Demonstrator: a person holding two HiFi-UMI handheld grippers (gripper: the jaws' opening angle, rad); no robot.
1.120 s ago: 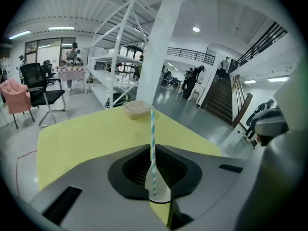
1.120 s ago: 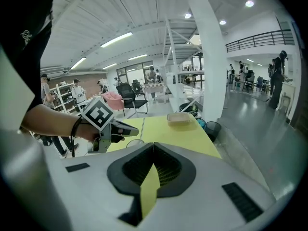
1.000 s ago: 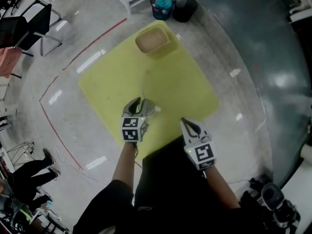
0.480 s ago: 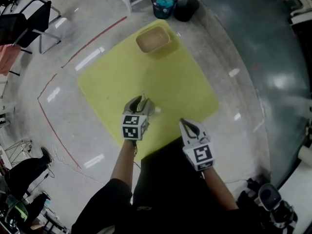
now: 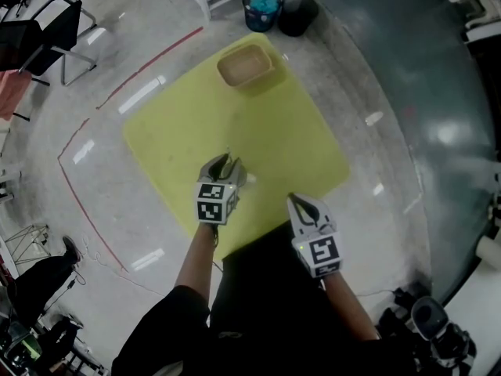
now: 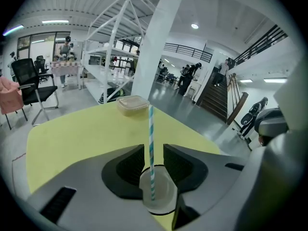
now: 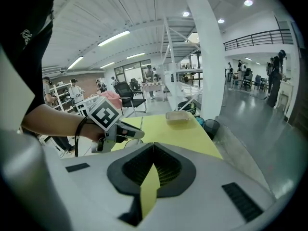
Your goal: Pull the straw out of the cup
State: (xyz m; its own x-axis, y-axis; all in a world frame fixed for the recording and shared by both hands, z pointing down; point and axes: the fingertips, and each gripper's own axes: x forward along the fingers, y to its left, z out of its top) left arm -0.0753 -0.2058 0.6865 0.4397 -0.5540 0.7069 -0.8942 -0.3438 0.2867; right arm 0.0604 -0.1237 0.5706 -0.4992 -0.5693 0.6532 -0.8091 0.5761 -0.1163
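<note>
Underneath, a yellow tabletop [image 5: 266, 124] stands on a glossy grey floor [image 5: 376, 77] marked with red tape lines [image 5: 86, 202]. A beige container [image 5: 245, 65] sits at its far corner, and two bins [image 5: 279, 11] and a black chair [image 5: 55, 41] stand beyond it. The left gripper [image 6: 154, 150] has its jaws spread wide on either side of the striped straw [image 6: 150, 138], without pressing it. The straw stands upright in the clear cup [image 6: 159, 196] near the table's front edge. The right gripper [image 7: 154, 146] is closed and empty.
</note>
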